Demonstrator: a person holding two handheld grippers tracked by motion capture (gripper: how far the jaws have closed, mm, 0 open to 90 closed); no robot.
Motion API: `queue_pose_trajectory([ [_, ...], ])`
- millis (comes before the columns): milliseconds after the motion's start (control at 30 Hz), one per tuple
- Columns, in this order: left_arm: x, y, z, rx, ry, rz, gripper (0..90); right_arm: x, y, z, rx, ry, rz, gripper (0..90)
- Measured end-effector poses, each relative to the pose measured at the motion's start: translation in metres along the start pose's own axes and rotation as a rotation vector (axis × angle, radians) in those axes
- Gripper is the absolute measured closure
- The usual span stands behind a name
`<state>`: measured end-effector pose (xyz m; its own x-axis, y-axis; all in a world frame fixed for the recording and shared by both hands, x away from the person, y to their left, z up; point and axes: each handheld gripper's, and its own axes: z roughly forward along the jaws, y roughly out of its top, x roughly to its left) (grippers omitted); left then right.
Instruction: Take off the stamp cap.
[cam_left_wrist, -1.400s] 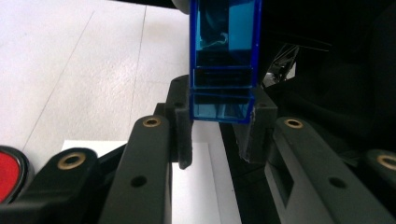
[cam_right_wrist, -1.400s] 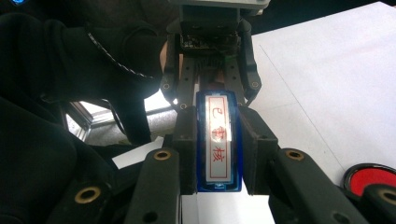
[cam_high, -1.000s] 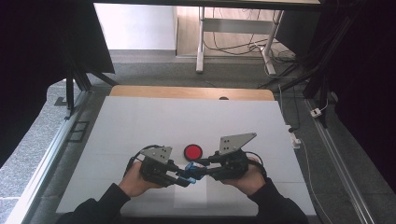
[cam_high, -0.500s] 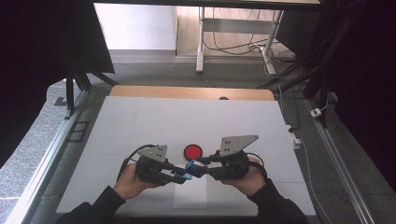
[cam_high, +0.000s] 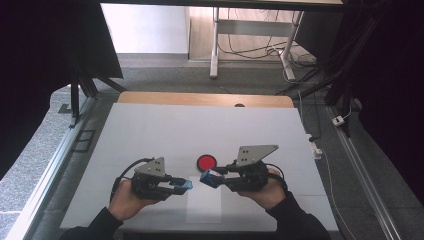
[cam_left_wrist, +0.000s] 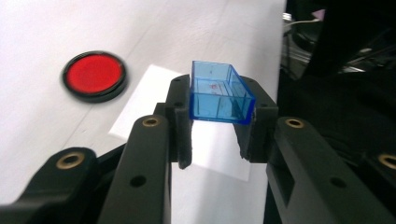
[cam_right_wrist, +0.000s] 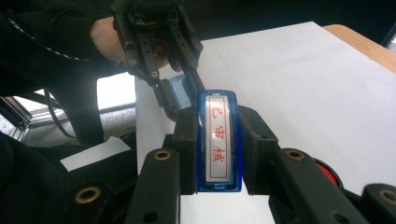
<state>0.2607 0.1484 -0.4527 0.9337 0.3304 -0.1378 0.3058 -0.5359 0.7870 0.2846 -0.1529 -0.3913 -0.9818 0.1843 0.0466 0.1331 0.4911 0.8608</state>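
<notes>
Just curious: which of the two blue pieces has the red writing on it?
The stamp body in the right gripper; the left gripper holds an empty clear blue cap.

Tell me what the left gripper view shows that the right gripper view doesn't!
Left gripper view: the blue cap seen hollow and see-through, pinched by the left tool, and the whole red ink pad lying flat.

Right gripper view: the blue stamp clamped in the right tool, its face with red characters towards the camera, and a hand holding the other tool opposite.

Both: the white table, a sheet of white paper and black jaws closed on a blue plastic part.
</notes>
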Motion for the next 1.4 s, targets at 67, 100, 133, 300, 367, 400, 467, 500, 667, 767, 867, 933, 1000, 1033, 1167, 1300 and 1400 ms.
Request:
queue_pose_trajectory([
  [67, -0.001, -0.003, -0.003, 0.001, 0.023, -0.01, 68.6, 0.0, 0.0, 0.0, 0.0, -0.002, -0.001, 70.2],
  [100, -0.001, -0.004, -0.005, 0.002, 0.033, -0.022, 68.5, 0.0, 0.0, 0.0, -0.001, -0.004, -0.003, 70.2],
  [133, -0.002, -0.006, -0.007, 0.001, 0.041, -0.034, 68.5, 0.0, 0.0, 0.0, 0.0, -0.007, -0.006, 70.2],
  [300, -0.007, -0.014, -0.016, -0.001, 0.092, -0.058, 68.5, 0.001, 0.0, 0.0, 0.001, -0.023, -0.008, 70.2],
  [367, -0.008, -0.019, -0.022, -0.011, 0.112, -0.082, 68.5, 0.0, -0.001, 0.0, 0.005, -0.037, -0.001, 70.2],
  [400, -0.008, -0.019, -0.022, -0.011, 0.112, -0.082, 68.5, 0.0, -0.001, 0.0, 0.005, -0.037, -0.001, 70.2],
  [467, -0.009, -0.023, -0.025, -0.012, 0.127, -0.089, 68.5, -0.001, -0.002, 0.0, 0.005, -0.048, 0.012, 70.2],
  [500, -0.01, -0.026, -0.028, -0.016, 0.139, -0.099, 68.5, -0.002, -0.002, -0.001, 0.007, -0.053, 0.013, 70.2],
  [667, -0.014, -0.037, -0.04, -0.035, 0.171, -0.148, 68.5, -0.004, -0.003, -0.001, 0.011, -0.073, 0.028, 70.2],
  [767, -0.018, -0.045, -0.048, -0.053, 0.189, -0.159, 68.5, -0.005, -0.003, -0.001, 0.013, -0.084, 0.034, 70.2],
  [867, -0.022, -0.052, -0.055, -0.063, 0.209, -0.173, 68.5, -0.006, -0.004, -0.001, 0.015, -0.095, 0.034, 70.2],
  [933, -0.024, -0.056, -0.059, -0.068, 0.224, -0.19, 68.5, -0.006, -0.004, -0.001, 0.017, -0.099, 0.034, 70.2],
  [1000, -0.026, -0.061, -0.063, -0.074, 0.236, -0.204, 68.5, -0.006, -0.004, -0.001, 0.019, -0.103, 0.035, 70.2],
  [1033, -0.027, -0.064, -0.066, -0.075, 0.248, -0.211, 68.5, -0.007, -0.004, -0.001, 0.019, -0.105, 0.036, 70.2],
  [1167, -0.029, -0.072, -0.072, -0.077, 0.271, -0.236, 68.5, -0.008, -0.004, -0.001, 0.02, -0.115, 0.042, 70.2],
  [1300, -0.031, -0.08, -0.077, -0.071, 0.293, -0.265, 68.5, -0.009, -0.005, -0.001, 0.02, -0.118, 0.049, 70.2],
  [1400, -0.032, -0.084, -0.079, -0.068, 0.301, -0.283, 68.4, -0.01, -0.006, 0.0, 0.026, -0.125, 0.049, 70.2],
])
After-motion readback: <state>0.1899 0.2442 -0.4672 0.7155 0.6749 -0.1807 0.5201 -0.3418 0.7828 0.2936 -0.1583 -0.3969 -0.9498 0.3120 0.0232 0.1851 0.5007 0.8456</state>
